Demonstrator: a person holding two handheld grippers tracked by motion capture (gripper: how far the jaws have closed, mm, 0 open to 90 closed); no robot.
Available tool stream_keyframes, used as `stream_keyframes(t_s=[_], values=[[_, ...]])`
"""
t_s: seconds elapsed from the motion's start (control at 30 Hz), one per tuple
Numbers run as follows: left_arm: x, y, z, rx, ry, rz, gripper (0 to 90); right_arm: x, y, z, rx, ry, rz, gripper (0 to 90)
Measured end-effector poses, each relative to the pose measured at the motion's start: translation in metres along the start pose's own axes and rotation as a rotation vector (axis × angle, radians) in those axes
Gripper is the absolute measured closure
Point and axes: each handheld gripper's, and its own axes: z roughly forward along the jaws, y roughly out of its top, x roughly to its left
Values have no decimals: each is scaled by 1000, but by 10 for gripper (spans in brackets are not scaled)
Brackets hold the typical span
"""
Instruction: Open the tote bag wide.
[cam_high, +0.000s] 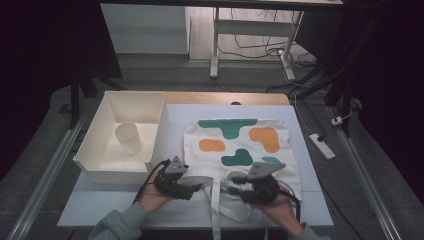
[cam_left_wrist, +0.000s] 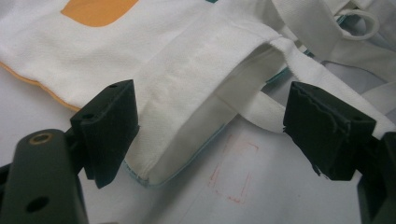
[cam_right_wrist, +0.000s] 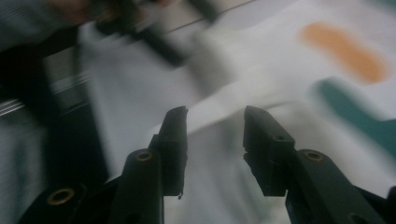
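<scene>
A white tote bag with teal and orange patches was seen lying flat on the pale table sheet, its open mouth and loose straps turned toward the person's edge, just to the right of a cream bin in which a small cup stood. The left gripper was held at the near left corner of the bag's mouth with its jaws wide apart; in the left gripper view the folded hem was seen between them, one pad just beside the cloth, the other well clear of it, so nothing was clamped. The right gripper was seen over the straps at the mouth's middle; its jaws stood part-way open, with a strap blurred beyond them and nothing pinched. The chief risk was judged to be a grip on the wrong layer: if both plies of the hem were taken together, the mouth would be kept shut rather than opened. A strap could also be snagged by the right gripper in place of the rim. With the cloth unheld, the bag might be dragged or bunched across the smooth sheet by any push.
</scene>
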Motion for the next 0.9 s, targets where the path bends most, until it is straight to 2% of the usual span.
stream_keyframes(t_s=[0.03,0.07,0.1,0.13,0.2,0.27,0.33,0.37,0.5,0.57,0.6,0.67,0.73,0.77,0.8,0.83,0.87,0.9], values=[[0,0,0,0,0,1,182,20,-11,8,37,60,1,571],[0,0,0,1,-1,2,181,28,-16,13,62,77,-1,561],[0,0,0,4,-2,7,181,28,-16,13,62,77,-1,561],[-1,0,0,2,-3,4,182,39,-24,22,107,108,4,536],[-1,0,0,3,-2,5,181,44,-29,30,147,114,21,521],[-1,0,0,2,-1,6,181,46,-30,33,159,118,27,522],[-1,0,-1,-3,1,2,181,48,-32,37,165,142,46,529],[0,0,-1,0,2,3,181,50,-35,44,189,146,58,534],[-1,0,0,3,-2,5,182,54,-39,54,216,171,59,620],[-1,0,1,4,-2,6,181,57,-40,58,216,153,37,767],[-1,0,0,3,-2,6,180,56,-39,58,232,173,45,862],[-1,0,-1,2,0,7,180,56,-38,57,230,183,45,871],[0,-1,-1,1,2,4,180,54,-34,45,221,162,4,877],[0,-1,-1,0,3,3,180,52,-31,39,198,152,1,877],[0,-1,-1,-2,2,3,180,52,-31,39,198,152,1,877],[0,0,-2,-1,2,3,180,50,-27,31,172,140,-1,878],[0,0,-2,-2,3,5,181,44,-16,13,133,101,-17,878],[0,0,-2,-4,3,3,181,44,-16,13,133,101,-17,878]])
